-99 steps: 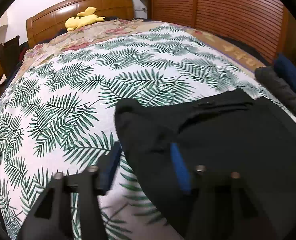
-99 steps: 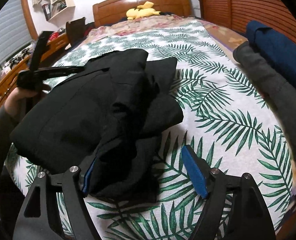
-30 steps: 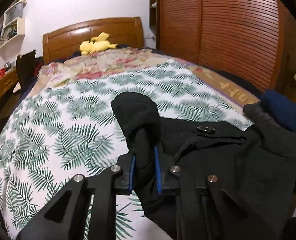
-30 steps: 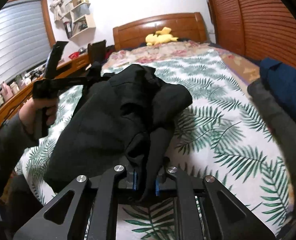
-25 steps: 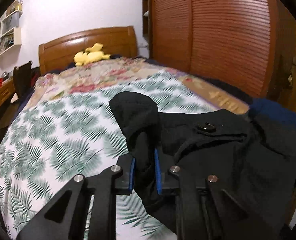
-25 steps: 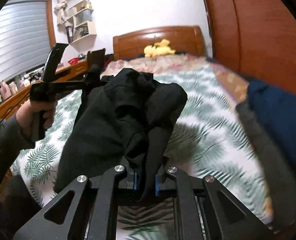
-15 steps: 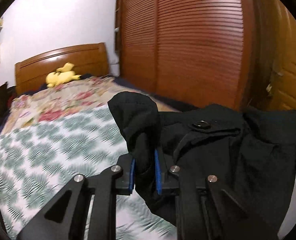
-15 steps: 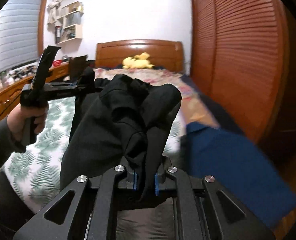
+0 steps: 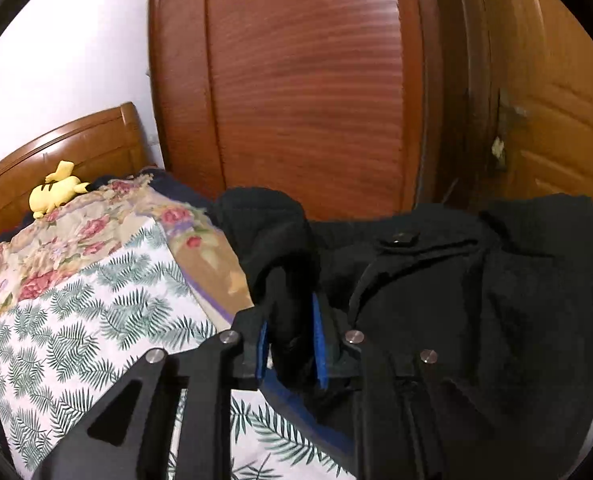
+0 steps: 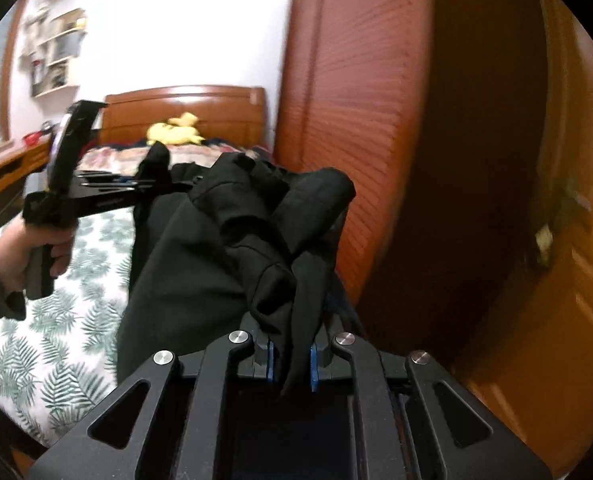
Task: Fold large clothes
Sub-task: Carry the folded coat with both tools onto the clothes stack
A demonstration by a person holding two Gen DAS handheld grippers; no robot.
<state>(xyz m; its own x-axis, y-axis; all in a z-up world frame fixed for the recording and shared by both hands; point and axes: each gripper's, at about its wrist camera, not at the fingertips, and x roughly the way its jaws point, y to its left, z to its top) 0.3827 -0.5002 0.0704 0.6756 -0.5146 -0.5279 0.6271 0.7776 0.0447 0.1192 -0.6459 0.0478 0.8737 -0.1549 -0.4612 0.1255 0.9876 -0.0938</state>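
Above the bed (image 9: 96,320), a black garment (image 10: 200,264) is held aloft, pinched by both the left claw (image 9: 288,344) and right claw (image 10: 290,360). Apparently bunched; folding seems barely begun.

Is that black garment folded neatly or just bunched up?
Bunched up: the black garment hangs in loose lumps between the left gripper and right gripper, lifted above the bed.

Yellow plush toy (image 9: 54,196) on bed (image 9: 96,320)

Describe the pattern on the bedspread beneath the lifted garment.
Green palm fronds on white; the bedspread shows best in the left wrist view.
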